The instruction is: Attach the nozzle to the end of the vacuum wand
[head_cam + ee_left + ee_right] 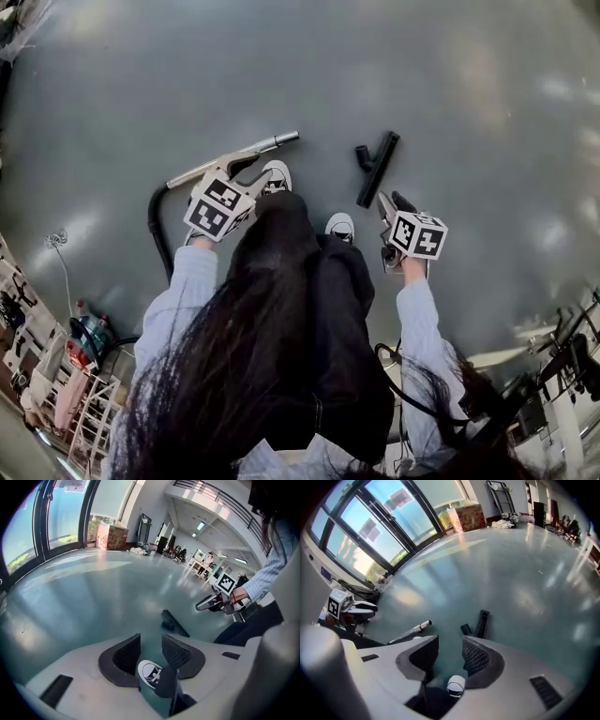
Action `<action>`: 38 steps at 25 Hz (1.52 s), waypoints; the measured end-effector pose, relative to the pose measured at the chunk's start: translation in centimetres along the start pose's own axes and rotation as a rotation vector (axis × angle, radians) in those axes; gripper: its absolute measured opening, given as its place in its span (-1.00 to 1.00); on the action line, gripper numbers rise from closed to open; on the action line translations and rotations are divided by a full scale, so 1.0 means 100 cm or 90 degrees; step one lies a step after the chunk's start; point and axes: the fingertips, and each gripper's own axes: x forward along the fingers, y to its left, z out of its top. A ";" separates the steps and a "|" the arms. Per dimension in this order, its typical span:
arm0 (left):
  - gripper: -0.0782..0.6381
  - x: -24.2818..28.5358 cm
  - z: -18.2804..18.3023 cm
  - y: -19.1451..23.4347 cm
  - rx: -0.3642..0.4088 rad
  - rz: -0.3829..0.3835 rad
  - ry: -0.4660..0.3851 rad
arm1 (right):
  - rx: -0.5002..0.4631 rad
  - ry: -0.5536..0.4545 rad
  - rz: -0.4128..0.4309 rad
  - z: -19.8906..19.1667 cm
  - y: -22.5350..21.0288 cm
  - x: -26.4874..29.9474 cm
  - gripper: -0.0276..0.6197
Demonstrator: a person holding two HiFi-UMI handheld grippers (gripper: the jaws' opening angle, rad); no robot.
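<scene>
both tools are empty. the left gripper (151, 652) has its jaws apart, with only floor and the toe of a shoe (151, 672) showing between them. the right gripper (450, 656) is likewise parted on nothing. neither part is picked up yet: the wand (267, 144) lies flat on the grey floor (394, 75) just beyond the left tool, its bare metal tip pointing toward the nozzle (377, 169). the nozzle lies a little apart from that tip, just ahead of the right tool.

to do this well, i'd take the wand with the left tool close behind its free end, so the tip can't droop or swing. i'd take the nozzle across its long black body with the right tool, leaving the short neck clear. then i'd lift both, line the neck up with the tube and push straight on (any tilt and i'd expect it to jam or skid off).

the head view alone shows the black hose (154, 223) curling away from the wand's rear, which may drag when i lift. the right gripper view gives the best look at the tube end and the nozzle's neck side by side. the left gripper view misses the wand entirely, since its own body blocks it, but it shows the nozzle and the other tool in the hand.
</scene>
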 end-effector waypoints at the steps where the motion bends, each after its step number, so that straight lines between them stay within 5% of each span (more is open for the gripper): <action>1: -0.44 0.017 -0.011 0.014 0.000 0.003 0.010 | 0.005 0.010 -0.008 -0.004 -0.011 0.021 -0.48; 8: -0.22 0.122 -0.090 0.069 0.054 -0.018 0.112 | 0.013 0.093 -0.007 -0.033 -0.069 0.120 -0.29; 16: -0.21 0.202 -0.156 0.108 0.096 -0.005 0.172 | 0.016 0.072 0.016 -0.044 -0.104 0.168 -0.22; 19: -0.21 0.221 -0.172 0.110 0.170 0.036 0.197 | -0.013 0.068 0.010 -0.043 -0.111 0.178 -0.22; 27: -0.21 0.229 -0.174 0.113 0.190 0.065 0.137 | -0.085 -0.023 -0.001 0.005 -0.113 0.196 -0.22; 31: -0.21 0.225 -0.147 0.161 0.134 0.113 0.110 | -0.135 -0.078 0.020 0.050 -0.091 0.213 -0.22; 38: -0.21 0.213 -0.120 0.207 0.086 0.118 0.103 | -0.223 -0.135 0.041 0.134 -0.041 0.250 -0.22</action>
